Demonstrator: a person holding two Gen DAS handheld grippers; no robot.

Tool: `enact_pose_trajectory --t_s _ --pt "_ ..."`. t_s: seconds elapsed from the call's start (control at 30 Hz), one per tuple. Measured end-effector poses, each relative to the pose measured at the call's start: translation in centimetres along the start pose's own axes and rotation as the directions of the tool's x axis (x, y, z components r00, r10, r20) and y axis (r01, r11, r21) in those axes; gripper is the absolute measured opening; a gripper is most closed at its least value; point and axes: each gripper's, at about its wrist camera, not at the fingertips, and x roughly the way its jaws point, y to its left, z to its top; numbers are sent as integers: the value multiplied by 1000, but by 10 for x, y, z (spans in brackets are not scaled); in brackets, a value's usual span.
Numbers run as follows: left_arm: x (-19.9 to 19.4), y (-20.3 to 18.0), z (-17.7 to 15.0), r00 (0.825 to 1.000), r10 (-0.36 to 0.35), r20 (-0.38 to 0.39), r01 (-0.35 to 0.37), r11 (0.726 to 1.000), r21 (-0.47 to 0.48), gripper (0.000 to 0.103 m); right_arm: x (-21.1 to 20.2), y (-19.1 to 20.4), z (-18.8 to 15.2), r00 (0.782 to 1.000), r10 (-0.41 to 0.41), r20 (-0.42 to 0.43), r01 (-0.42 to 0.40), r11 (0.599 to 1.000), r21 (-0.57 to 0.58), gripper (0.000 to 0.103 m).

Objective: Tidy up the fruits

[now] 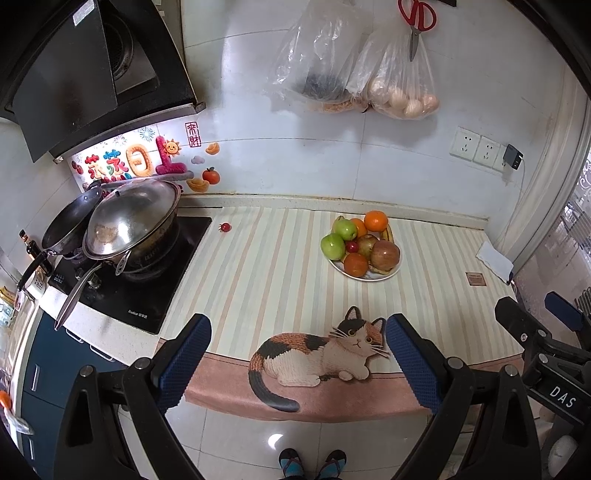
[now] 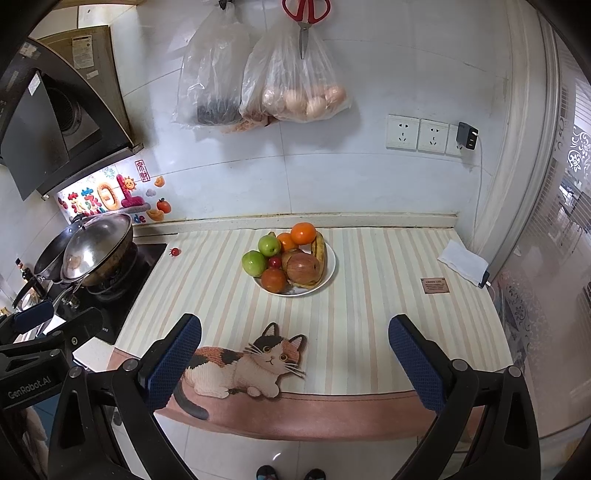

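A white plate (image 2: 330,265) on the striped counter mat holds piled fruit: two green apples (image 2: 254,263), oranges (image 2: 303,233), a red apple (image 2: 303,268), a banana (image 2: 319,251) and a small red fruit (image 2: 274,262). The same plate (image 1: 394,272) shows in the left wrist view at mid right. A small tomato (image 1: 225,227) (image 2: 174,252) lies alone near the stove. My left gripper (image 1: 297,334) and my right gripper (image 2: 293,332) both hover open and empty above the counter's front edge, well short of the plate.
A lidded wok (image 1: 135,218) and a pan sit on the black stove (image 1: 147,295) at left. Bags (image 2: 295,85) and red scissors (image 2: 306,14) hang on the wall. A folded white cloth (image 2: 461,262) lies at right. A cat picture (image 1: 317,354) decorates the mat's front.
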Motion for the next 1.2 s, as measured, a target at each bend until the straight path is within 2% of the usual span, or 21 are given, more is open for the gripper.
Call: enact_pose_trajectory --t_s 0.6,1.2 --pt "-5 0 -5 1000 5 6 -5 1000 -2 97 -13 -9 2 1000 11 8 -11 1000 -9 103" --pt "-10 2 -7 1000 9 14 -9 1000 -4 97 -9 -3 1 1000 21 6 -21 999 -30 103"
